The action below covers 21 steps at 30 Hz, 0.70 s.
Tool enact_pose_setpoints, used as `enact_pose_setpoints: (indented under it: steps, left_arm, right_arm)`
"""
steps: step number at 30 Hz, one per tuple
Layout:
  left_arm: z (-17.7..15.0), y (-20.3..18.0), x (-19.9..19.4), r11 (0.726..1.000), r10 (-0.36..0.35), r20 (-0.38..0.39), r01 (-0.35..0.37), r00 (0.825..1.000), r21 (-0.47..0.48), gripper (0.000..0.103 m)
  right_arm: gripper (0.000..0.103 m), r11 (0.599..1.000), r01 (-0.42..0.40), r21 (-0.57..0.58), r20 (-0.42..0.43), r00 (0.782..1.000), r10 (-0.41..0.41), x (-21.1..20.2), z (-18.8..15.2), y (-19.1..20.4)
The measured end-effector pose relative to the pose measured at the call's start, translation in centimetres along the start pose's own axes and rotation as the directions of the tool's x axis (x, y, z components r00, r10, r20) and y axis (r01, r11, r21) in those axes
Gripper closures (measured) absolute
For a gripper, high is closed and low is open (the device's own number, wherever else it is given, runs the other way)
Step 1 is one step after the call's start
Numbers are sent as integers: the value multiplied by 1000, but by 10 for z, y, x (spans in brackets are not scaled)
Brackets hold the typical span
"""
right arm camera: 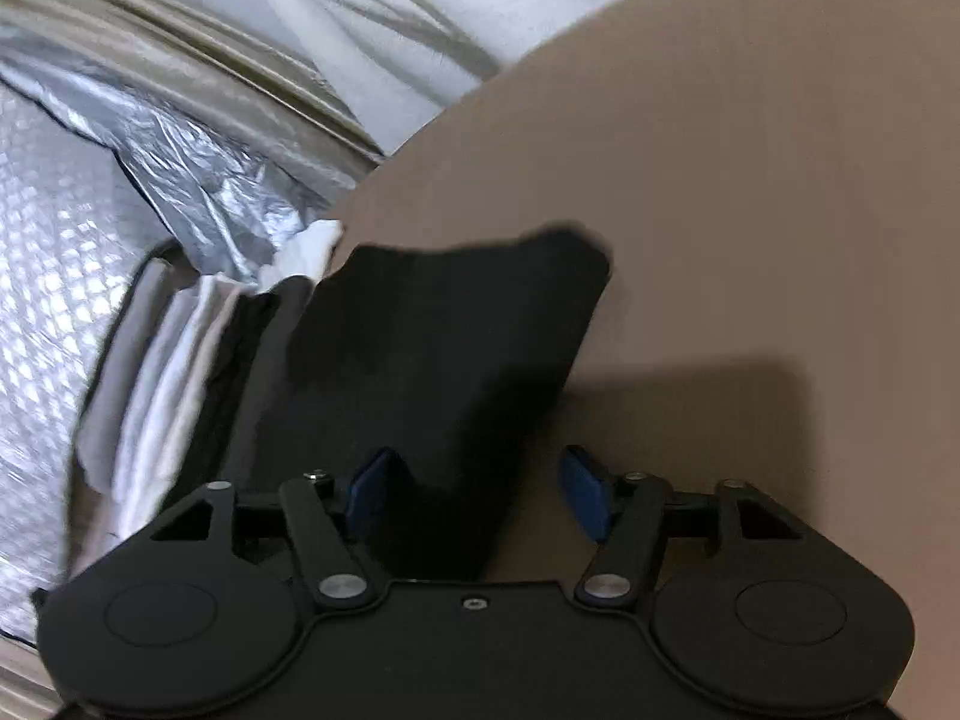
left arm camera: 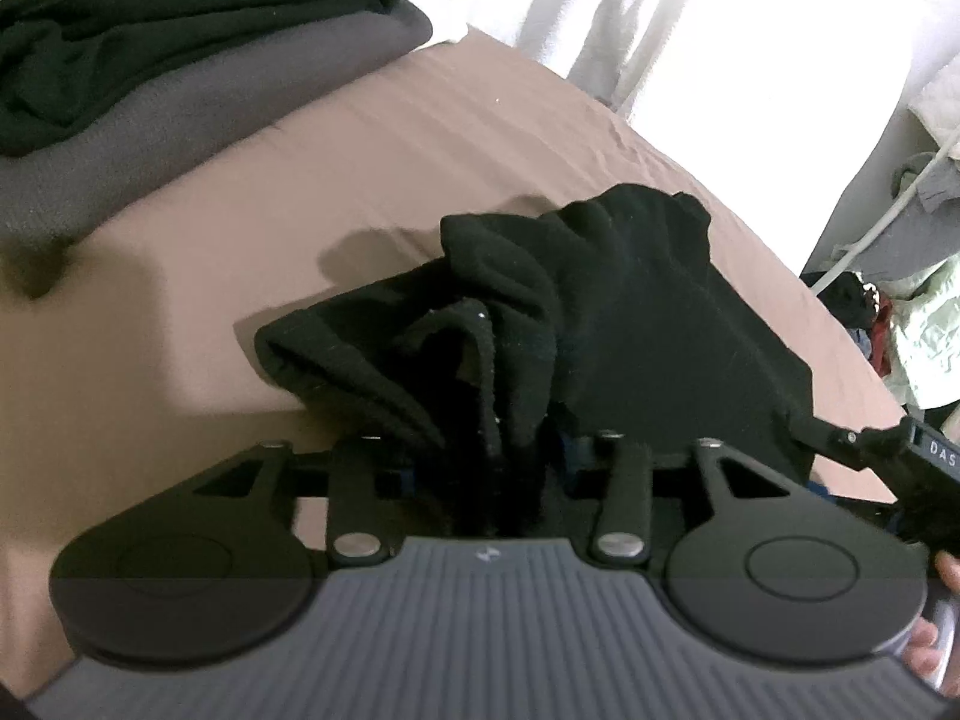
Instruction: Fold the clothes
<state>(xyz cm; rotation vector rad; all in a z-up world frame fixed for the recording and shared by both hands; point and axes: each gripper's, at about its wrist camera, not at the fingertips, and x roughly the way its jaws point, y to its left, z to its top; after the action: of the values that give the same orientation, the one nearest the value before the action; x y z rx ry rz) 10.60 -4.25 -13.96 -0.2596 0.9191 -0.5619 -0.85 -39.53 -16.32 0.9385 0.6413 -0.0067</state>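
A black garment [left arm camera: 600, 324] lies bunched on the brown sheet [left arm camera: 300, 192]. My left gripper [left arm camera: 489, 450] is shut on a gathered fold of it, the cloth rising in ridges from between the fingers. My right gripper [right arm camera: 480, 495] is open, its blue pads [right arm camera: 585, 498] spread apart, with a flat part of the black garment [right arm camera: 444, 348] lying between and ahead of them. The right gripper also shows at the right edge of the left wrist view [left arm camera: 864, 441], next to the garment's corner.
A stack of folded dark clothes [left arm camera: 150, 60] sits at the far left of the bed. White bedding [left arm camera: 660, 12] lies behind. Silver foil wrapping [right arm camera: 90, 228] and white cloth [right arm camera: 180, 348] lie off the bed's edge. Clutter [left arm camera: 900, 300] lies beyond the bed's right edge.
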Motion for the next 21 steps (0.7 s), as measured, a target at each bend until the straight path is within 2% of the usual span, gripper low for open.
enact_pose_setpoints:
  steps: [2,3,4,5,6,7,8,10,12,14,18,21]
  left_arm:
    - [-2,0,0,1000,6,4,-6,1000,-1,56]
    - [-2,-1,2,1000,7,7,-7,1000,6,56]
    - [-2,-3,4,1000,1,10,-1,1000,20,66]
    - [-2,-3,4,999,-36,12,36,999,22,88]
    - [-1,-3,3,996,-90,13,90,996,13,88]
    - [-1,-4,1,993,-119,28,118,993,17,88]
    - [0,-6,-3,991,-132,52,131,990,28,88]
    - [-1,-17,-9,989,-111,82,102,990,108,88]
    - [-4,-30,-13,982,-79,97,60,992,180,88]
    - [-7,-37,-15,977,-61,107,37,992,210,88]
    - [-3,-34,-22,985,-78,115,59,990,162,88]
    - [-1,-35,-30,984,-50,131,27,990,174,88]
  right_arm:
    - [18,1000,-27,-6,12,1000,28,12,-3,6]
    - [18,999,-41,-26,19,999,41,16,-5,11]
    - [18,998,-52,-43,23,998,53,20,-6,14]
    - [20,997,-56,-60,23,998,57,25,-7,17]
    - [27,995,-46,-92,33,998,49,29,-9,20]
    - [42,990,-25,-139,51,998,32,29,-11,23]
    - [53,983,-3,-185,69,997,16,29,-12,26]
    - [63,969,5,-245,114,993,24,20,-17,31]
    - [65,957,15,-288,147,989,29,9,-19,37]
    - [65,934,59,-352,172,985,3,2,-23,50]
    - [66,872,114,-476,221,975,-7,-10,-28,81]
    - [67,848,130,-514,250,968,3,-22,-33,96]
